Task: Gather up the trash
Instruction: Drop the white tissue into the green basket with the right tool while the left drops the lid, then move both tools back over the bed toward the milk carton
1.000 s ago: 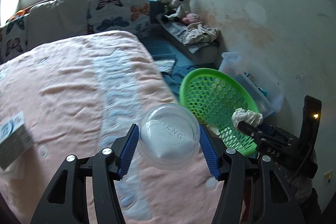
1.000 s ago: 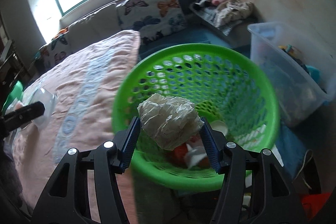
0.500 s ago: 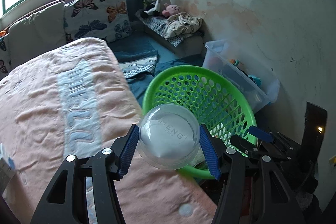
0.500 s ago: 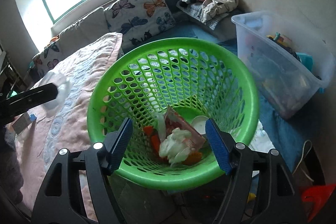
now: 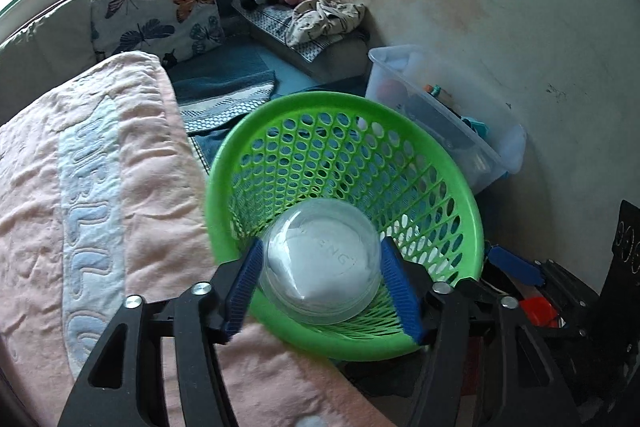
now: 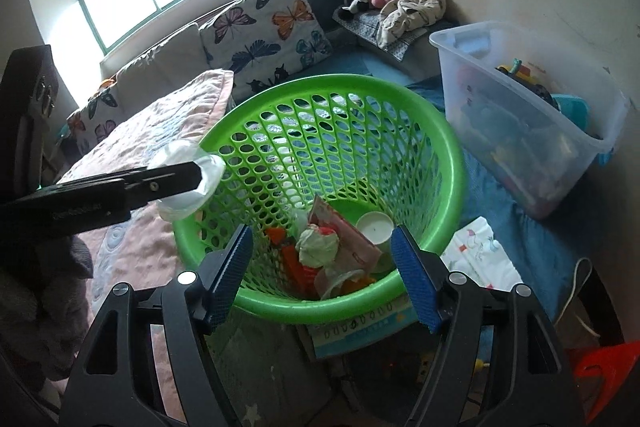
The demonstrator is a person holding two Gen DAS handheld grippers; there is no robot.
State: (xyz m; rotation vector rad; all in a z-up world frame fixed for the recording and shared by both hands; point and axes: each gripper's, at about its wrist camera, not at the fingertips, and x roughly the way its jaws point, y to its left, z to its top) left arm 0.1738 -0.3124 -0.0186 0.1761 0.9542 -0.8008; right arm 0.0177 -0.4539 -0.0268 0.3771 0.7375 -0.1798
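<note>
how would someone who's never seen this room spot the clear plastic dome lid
Find the round green plastic basket with holed walls, on the floor beside the pink blanket. Over its near rim, between the blue pads of the left gripper, sits the clear plastic dome lid. Unlike the crumpled trash in the basket, it is see-through, smooth and bowl-shaped.
</note>
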